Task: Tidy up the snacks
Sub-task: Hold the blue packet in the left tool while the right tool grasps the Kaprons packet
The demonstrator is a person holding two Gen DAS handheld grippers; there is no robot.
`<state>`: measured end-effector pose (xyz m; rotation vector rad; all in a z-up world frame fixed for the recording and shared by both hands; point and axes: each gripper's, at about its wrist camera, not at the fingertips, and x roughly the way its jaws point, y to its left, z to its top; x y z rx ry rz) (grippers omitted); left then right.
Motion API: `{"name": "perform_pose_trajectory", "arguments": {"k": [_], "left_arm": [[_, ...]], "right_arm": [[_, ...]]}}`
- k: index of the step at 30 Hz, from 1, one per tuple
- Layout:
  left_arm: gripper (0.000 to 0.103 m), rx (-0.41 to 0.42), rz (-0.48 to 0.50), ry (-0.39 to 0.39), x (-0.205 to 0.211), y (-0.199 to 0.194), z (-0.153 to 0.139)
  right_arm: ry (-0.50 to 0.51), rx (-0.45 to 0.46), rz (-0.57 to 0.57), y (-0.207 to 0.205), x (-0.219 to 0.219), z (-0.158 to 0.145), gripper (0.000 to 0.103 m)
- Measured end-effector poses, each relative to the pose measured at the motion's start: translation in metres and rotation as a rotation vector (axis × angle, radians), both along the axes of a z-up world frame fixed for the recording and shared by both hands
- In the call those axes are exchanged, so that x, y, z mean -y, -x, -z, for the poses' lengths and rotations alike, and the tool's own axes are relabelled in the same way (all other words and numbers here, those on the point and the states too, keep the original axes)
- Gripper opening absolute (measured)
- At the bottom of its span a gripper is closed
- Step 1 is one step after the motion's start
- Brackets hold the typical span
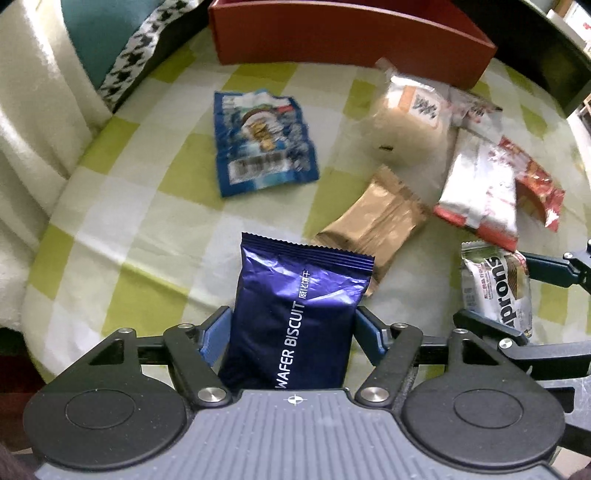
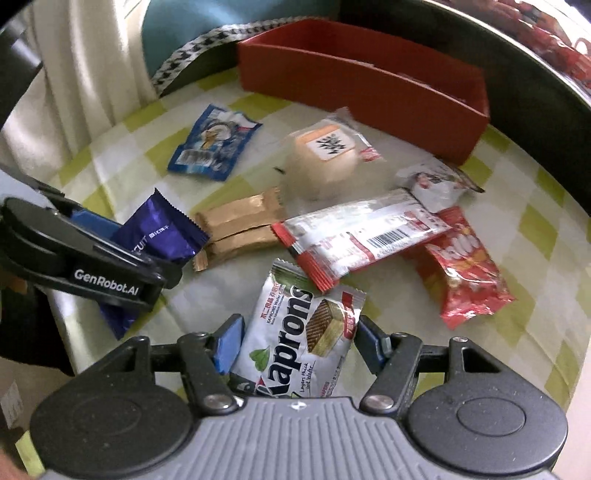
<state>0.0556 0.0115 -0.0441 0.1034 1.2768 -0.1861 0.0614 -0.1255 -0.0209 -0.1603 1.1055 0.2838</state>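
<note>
**Left wrist view: both grippers pinch a snack**

The left gripper (image 1: 293, 332) has its blue fingers (image 1: 216, 334) pressed on a purple wafer biscuit pack (image 1: 299, 314), whose long axis runs forward along the fingers, serrated end away. The right gripper (image 2: 295, 343) pinches a white Kaprons wafer pack (image 2: 295, 332) the same way, tilted slightly right. Other packets lie scattered on the checked surface (image 1: 122, 236), with a red box (image 2: 369, 88) beyond.

Checked tablecloth (image 1: 129, 236); teal cushion (image 1: 99, 33) on cream sofa (image 1: 29, 122)
</note>
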Motion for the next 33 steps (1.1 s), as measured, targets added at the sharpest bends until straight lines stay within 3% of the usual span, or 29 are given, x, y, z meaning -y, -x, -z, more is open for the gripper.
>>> {"name": "perform_pose_trajectory", "arguments": {"k": [10, 13, 16, 22, 26, 28, 31, 33], "left_arm": [[0.076, 0.039, -0.004, 0.059, 0.011, -0.006, -0.016], [0.076, 0.042, -0.025, 0.080, 0.008, -0.008, -0.021], [0.076, 0.051, -0.036, 0.094, 0.010, -0.011, -0.023], [0.076, 0.047, -0.014, 0.098, 0.016, -0.011, -0.025], [0.076, 0.021, 0.000, 0.089, 0.017, -0.010, -0.019], [0.076, 0.011, 0.008, 0.087, 0.018, -0.010, -0.016], [0.076, -0.002, 0.021, 0.076, 0.019, -0.010, -0.012], [0.077, -0.017, 0.026, 0.067, 0.019, -0.010, -0.008]], "right_arm": [[-0.030, 0.031, 0.037, 0.008, 0.010, -0.016, 0.066], [-0.046, 0.042, 0.052, 0.012, 0.014, -0.021, 0.058], [-0.054, 0.043, 0.067, 0.012, 0.016, -0.022, 0.058], [-0.012, -0.052, 0.051, 0.006, 0.015, 0.002, 0.058], [0.011, -0.097, 0.006, 0.006, 0.010, 0.013, 0.061], [0.022, -0.098, -0.015, 0.004, 0.008, 0.015, 0.071], [0.076, -0.090, -0.046, -0.001, 0.001, 0.019, 0.076], [0.060, -0.092, -0.034, -0.003, 0.002, 0.021, 0.079]]}}
